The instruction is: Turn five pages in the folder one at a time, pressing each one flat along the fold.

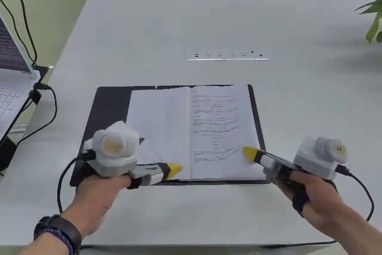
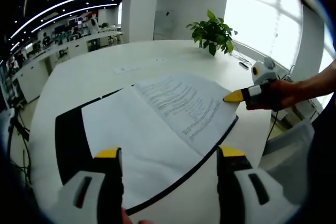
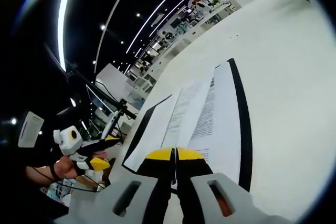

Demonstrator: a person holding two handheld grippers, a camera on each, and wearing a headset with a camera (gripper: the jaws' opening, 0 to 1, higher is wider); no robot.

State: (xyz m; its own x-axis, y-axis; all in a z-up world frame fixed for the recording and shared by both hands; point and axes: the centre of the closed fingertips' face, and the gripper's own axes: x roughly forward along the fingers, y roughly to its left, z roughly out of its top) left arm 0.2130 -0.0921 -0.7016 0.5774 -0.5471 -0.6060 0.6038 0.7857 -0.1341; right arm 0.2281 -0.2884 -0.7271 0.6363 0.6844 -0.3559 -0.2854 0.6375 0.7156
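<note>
An open folder with a black cover (image 1: 107, 117) lies on the white table. Its left page (image 1: 158, 132) is blank and its right page (image 1: 219, 132) is printed. My left gripper (image 1: 170, 171) hovers at the folder's near edge below the blank page; in the left gripper view it (image 2: 169, 153) is open over the blank page (image 2: 142, 140). My right gripper (image 1: 249, 154) rests its yellow tip on the printed page's lower right part. In the right gripper view it (image 3: 174, 155) is shut above the printed page (image 3: 220, 114), with no sheet seen between the tips.
A laptop (image 1: 9, 82) with cables (image 1: 45, 97) sits at the table's left edge. A socket strip (image 1: 227, 56) is set into the table beyond the folder. A potted plant (image 1: 371, 10) stands at the far right.
</note>
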